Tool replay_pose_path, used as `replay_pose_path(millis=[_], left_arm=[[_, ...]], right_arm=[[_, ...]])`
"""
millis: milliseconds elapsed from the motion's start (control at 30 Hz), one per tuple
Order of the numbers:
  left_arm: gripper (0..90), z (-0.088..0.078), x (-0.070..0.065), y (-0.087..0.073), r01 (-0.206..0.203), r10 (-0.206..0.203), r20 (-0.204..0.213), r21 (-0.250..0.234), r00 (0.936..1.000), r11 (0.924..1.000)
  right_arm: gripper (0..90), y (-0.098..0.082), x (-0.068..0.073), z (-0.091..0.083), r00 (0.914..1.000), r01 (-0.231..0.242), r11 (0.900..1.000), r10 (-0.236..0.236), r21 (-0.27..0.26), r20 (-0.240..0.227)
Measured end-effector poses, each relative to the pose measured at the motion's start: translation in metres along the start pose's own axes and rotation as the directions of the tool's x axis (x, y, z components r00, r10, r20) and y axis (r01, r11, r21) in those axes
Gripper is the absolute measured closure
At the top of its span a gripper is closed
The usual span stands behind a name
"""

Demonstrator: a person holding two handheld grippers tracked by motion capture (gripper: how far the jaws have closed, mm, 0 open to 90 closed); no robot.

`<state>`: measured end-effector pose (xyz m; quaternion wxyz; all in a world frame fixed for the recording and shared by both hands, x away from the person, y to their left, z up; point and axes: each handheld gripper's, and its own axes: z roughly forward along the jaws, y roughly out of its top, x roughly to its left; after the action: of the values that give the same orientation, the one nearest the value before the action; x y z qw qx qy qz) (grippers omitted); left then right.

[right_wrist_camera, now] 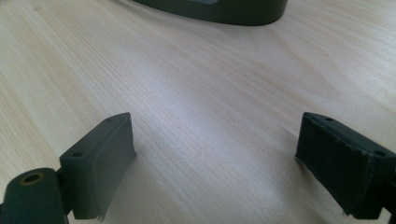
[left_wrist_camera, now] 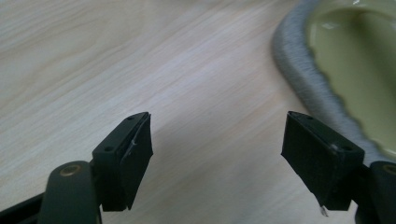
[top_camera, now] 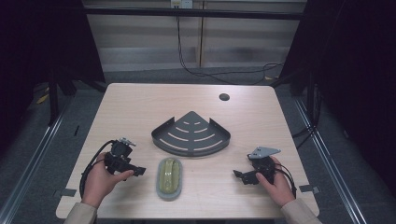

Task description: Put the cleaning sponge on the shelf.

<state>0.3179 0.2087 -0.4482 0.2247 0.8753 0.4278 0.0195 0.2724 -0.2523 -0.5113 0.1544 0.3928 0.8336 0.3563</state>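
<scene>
— So where's the soap dish (top_camera: pixel 169 178)?
— Near the table's (top_camera: pixel 140 102) front edge, just beside the left gripper (top_camera: pixel 139 171); both it and the right gripper (top_camera: pixel 236 175) stand wide, empty.
— Handling?
— Probably light, stiff, a bit slick. Take the long grey rim.

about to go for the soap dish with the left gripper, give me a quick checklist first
1. Left gripper jaws open with nothing between them: ok.
2. Soap dish lying flat on the table, apart from the left gripper: ok.
3. Bare table between the left gripper and the dish rim: ok.
4. Right gripper open and off to the side of the dish: ok.
5. Corner shelf behind the dish, not touching it: ok.
6. Whether the dish holds soap or is bare: cannot tell.
</scene>
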Motion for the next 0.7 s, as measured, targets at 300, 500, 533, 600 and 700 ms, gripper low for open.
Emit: replay_pose_path(millis=[300, 500, 533, 600, 700], left_arm=[[28.0, -0.009, -0.032, 0.033, -0.031, 0.024, 0.062, 0.124, 0.9978, 0.9918], [28.4, -0.012, -0.043, 0.047, -0.053, 0.041, 0.077, 0.163, 0.9962, 0.9851], [28.7, -0.012, -0.043, 0.047, -0.053, 0.041, 0.077, 0.163, 0.9962, 0.9851], [28.9, -0.011, -0.046, 0.051, -0.052, 0.038, 0.082, 0.179, 0.9959, 0.9825], [29.3, -0.009, -0.053, 0.059, -0.059, 0.041, 0.089, 0.206, 0.9952, 0.9769]], right_arm=[[10.6, 0.000, 0.000, 0.000, 1.0000, 0.000, 1.000, 0.000, 0.001, 0.001], [10.6, 0.000, 0.000, 0.000, 1.0000, 0.000, 1.000, 0.000, 0.001, 0.001], [10.6, 0.000, 0.000, 0.000, 1.0000, 0.000, 1.000, 0.000, 0.000, 0.000], [10.6, 0.000, 0.000, 0.000, 1.0000, 0.000, 1.000, 0.000, -0.001, -0.001], [10.6, 0.000, 0.000, 0.000, 1.0000, 0.000, 1.000, 0.000, 0.001, 0.002]])
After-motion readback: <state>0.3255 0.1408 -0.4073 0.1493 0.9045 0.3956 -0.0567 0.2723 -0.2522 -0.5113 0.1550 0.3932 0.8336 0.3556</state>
